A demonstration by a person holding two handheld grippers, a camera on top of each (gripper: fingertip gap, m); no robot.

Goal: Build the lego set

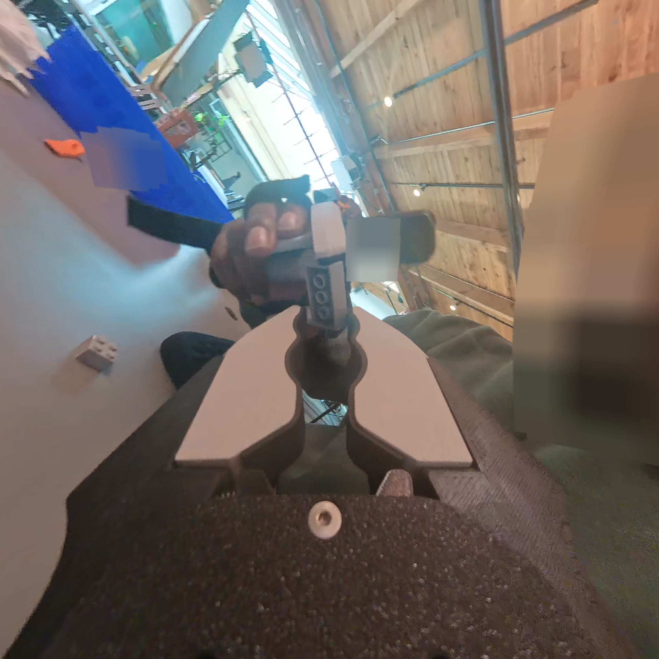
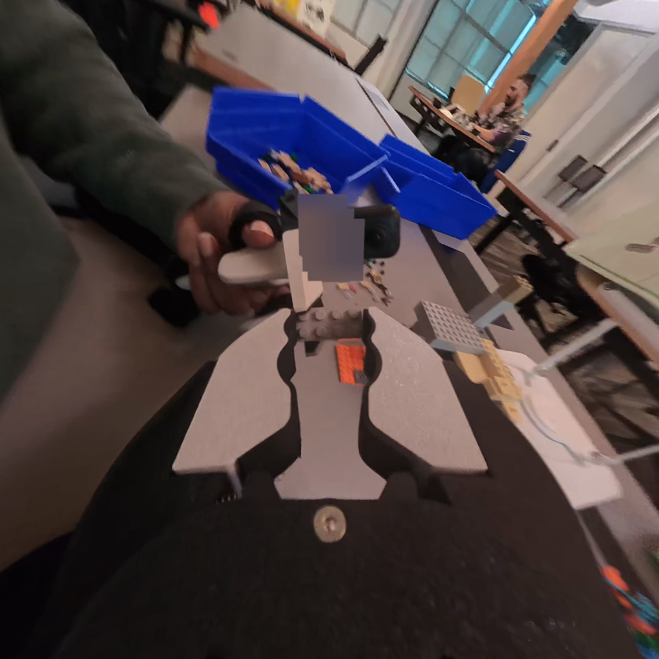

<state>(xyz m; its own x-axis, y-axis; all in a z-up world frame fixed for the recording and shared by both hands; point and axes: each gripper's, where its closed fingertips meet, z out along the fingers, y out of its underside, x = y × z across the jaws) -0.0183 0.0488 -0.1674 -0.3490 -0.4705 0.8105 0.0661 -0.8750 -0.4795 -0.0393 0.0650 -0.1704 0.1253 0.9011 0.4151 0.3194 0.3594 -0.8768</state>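
1. The left gripper [image 1: 322, 321] stands narrow. The lower end of a small grey plastic studded building brick [image 1: 322, 296] sits between its tips, hollow underside facing the camera, and it appears clamped there.
2. The right gripper [image 2: 330, 321] stands wider and straddles the same brick lengthways. Each end of the brick lies right at a fingertip, but blur hides whether the pads press on it, so I cannot tell if it grips.
3. The brick hangs in the air between the two grippers, above the grey tabletop [image 2: 331, 445]. A white finger of the left gripper comes down onto its end at the right gripper's left tip.
4. Handling, as a judgement: the brick looks light, rigid and smooth-sided. It should stand a firm pinch on its flat side walls or end faces, though it may twist if caught only at a corner.
5. Below the right gripper's tips, a flat orange studded plate [image 2: 351, 362] lies on the tabletop.
6. To its right sit a grey studded baseplate [image 2: 453, 328] and tan bricks [image 2: 492, 378]. Blue plastic bins [image 2: 292, 142] stand well beyond its tips.
7. Left of the left gripper, a small grey square brick [image 1: 97, 353] lies apart on the tabletop.
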